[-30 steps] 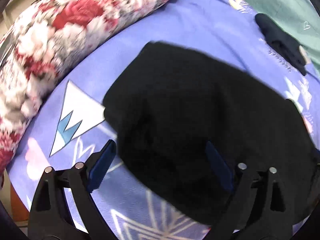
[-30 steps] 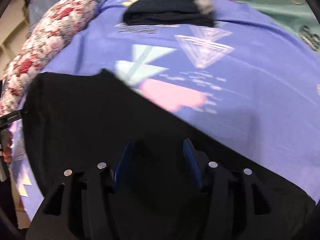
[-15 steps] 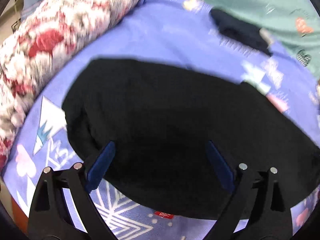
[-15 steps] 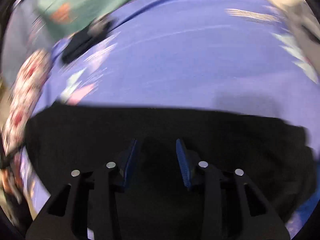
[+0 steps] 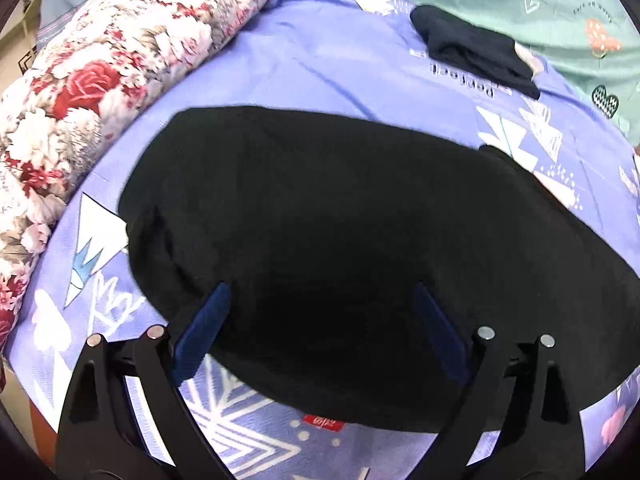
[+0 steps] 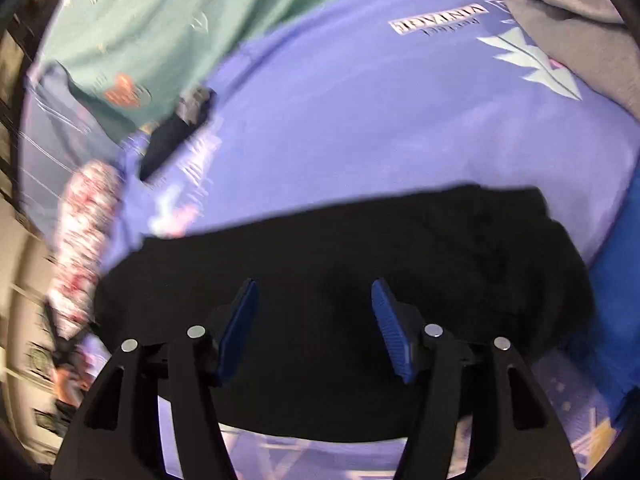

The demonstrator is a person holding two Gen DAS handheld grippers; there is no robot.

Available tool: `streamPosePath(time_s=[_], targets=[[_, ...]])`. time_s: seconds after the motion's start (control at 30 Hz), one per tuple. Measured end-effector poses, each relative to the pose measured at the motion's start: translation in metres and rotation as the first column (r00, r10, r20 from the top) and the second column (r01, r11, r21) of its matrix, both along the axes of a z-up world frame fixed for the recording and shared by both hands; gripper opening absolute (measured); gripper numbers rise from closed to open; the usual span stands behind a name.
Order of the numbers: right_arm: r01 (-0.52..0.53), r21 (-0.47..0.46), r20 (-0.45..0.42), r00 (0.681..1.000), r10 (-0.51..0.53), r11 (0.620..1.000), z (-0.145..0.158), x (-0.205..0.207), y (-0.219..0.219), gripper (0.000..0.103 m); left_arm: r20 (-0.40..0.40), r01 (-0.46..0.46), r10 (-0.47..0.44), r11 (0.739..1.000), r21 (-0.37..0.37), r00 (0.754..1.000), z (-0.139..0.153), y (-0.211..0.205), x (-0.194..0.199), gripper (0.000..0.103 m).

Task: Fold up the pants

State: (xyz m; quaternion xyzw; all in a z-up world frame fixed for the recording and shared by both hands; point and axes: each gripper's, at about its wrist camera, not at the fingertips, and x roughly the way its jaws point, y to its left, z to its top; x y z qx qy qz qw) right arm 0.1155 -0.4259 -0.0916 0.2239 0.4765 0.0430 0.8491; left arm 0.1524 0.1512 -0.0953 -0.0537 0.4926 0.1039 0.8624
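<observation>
Purple bedsheet (image 5: pixel 304 60) is hosting black pants (image 5: pixel 340 240), lying flat beside the floral quilt (image 5: pixel 100 64). Left gripper (image 5: pixel 320 320) and right gripper (image 6: pixel 314 316) are hovering over them, spread apart, gripping nothing. Probably between folds; next calls for pinching an edge.

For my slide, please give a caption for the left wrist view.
Open left tool above black pants lying on a purple bedsheet, beside a floral quilt.

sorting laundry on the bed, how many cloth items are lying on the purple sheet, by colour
Black: 2, the large black pants and the small folded black garment
Grey: 1, the crumpled grey garment at the sheet's edge
Floral red and white: 1, the rolled floral quilt
Total: 4
</observation>
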Motion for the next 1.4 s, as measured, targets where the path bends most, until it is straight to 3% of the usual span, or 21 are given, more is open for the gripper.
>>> streamPosePath(time_s=[0.07,0.1,0.17,0.3,0.43,0.67,0.9,1.0,1.23,1.3,1.4], targets=[[0.105,-0.043,-0.012,0.994,-0.106,0.994,-0.005,-0.001,-0.021,0.058,-0.030,-0.018,0.018,1.000,0.006,0.999,-0.009,0.003,0.009,0.093],[0.145,-0.007,-0.001,0.989,-0.145,0.989,-0.004,-0.005,-0.031,0.055,-0.032,-0.022,0.023,0.999,0.026,0.999,-0.011,0.004,0.009,0.093],[0.192,0.021,-0.005,0.981,-0.192,0.981,0.004,-0.015,-0.035,0.059,-0.026,-0.022,0.023,0.999,0.040,0.999,-0.007,0.005,0.007,0.093],[0.167,-0.029,0.105,0.981,-0.163,0.986,0.035,-0.046,-0.018,0.073,0.061,0.015,-0.016,1.000,0.027,0.998,0.021,0.001,-0.007,0.093],[0.192,0.046,0.006,0.981,-0.192,0.980,0.025,-0.070,-0.023,0.075,0.103,0.089,-0.086,0.996,-0.019,0.991,0.035,-0.017,-0.013,0.094],[0.219,0.060,-0.062,0.975,-0.216,0.974,-0.004,-0.081,-0.038,0.074,0.029,0.173,-0.171,0.983,-0.060,0.985,0.007,-0.049,-0.007,0.094],[0.231,0.068,-0.006,0.973,-0.231,0.971,-0.014,-0.056,-0.041,0.074,-0.018,0.179,-0.179,0.983,-0.043,0.984,-0.014,-0.053,-0.004,0.094],[0.271,0.137,-0.015,0.962,-0.272,0.953,-0.021,-0.047,-0.055,0.060,-0.034,0.174,-0.175,0.984,-0.036,0.984,-0.016,-0.054,0.000,0.095],[0.298,0.097,-0.018,0.955,-0.297,0.950,-0.023,-0.036,-0.055,0.038,-0.046,0.154,-0.155,0.988,-0.022,0.987,-0.018,-0.056,0.003,0.098],[0.277,0.125,-0.021,0.961,-0.276,0.953,-0.024,-0.035,-0.054,0.024,-0.042,0.143,-0.144,0.989,-0.031,0.989,-0.017,-0.055,0.003,0.098],[0.253,0.148,0.011,0.966,-0.257,0.956,-0.020,-0.037,-0.050,0.024,-0.032,0.138,-0.140,0.989,-0.058,0.990,-0.014,-0.051,0.002,0.098]])
